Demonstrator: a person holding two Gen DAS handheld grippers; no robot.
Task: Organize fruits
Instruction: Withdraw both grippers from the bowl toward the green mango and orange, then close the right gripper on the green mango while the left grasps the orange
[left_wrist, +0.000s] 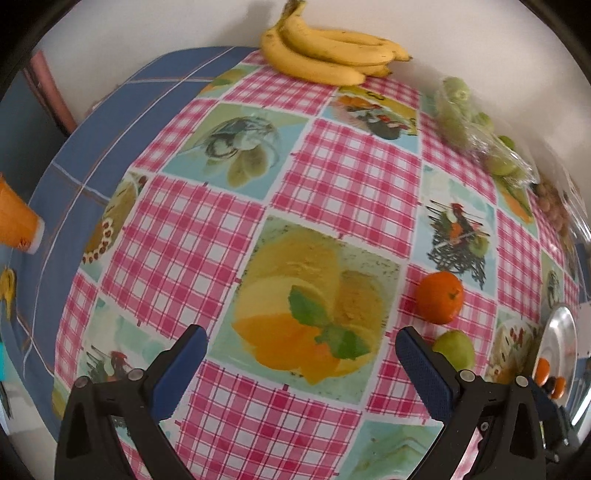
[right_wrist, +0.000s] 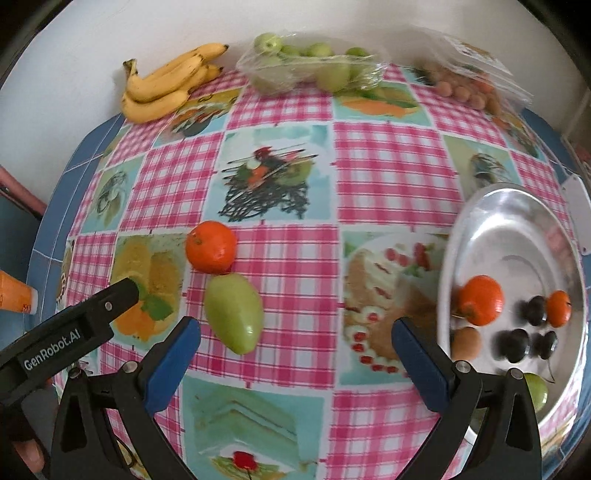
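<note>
On the checked tablecloth an orange tangerine (right_wrist: 211, 245) touches a green oval fruit (right_wrist: 234, 312) in front of it; both show at the right of the left wrist view too, tangerine (left_wrist: 439, 297) and green fruit (left_wrist: 455, 349). A steel plate (right_wrist: 517, 214) at the right holds two tangerines (right_wrist: 480, 300), several dark plums (right_wrist: 513, 343), a brown fruit and a green one. My right gripper (right_wrist: 295, 341) is open and empty, just right of the green fruit. My left gripper (left_wrist: 301, 350) is open and empty over a printed picture, left of the two fruits; its finger (right_wrist: 74, 325) shows in the right wrist view.
Against the wall at the back lie a bunch of bananas (right_wrist: 170, 79), a clear bag of green fruits (right_wrist: 314, 66) and a bag of small brown fruits (right_wrist: 465, 88). An orange object (left_wrist: 16, 218) stands off the table's left edge. The plate's rim (left_wrist: 561, 339) sits far right.
</note>
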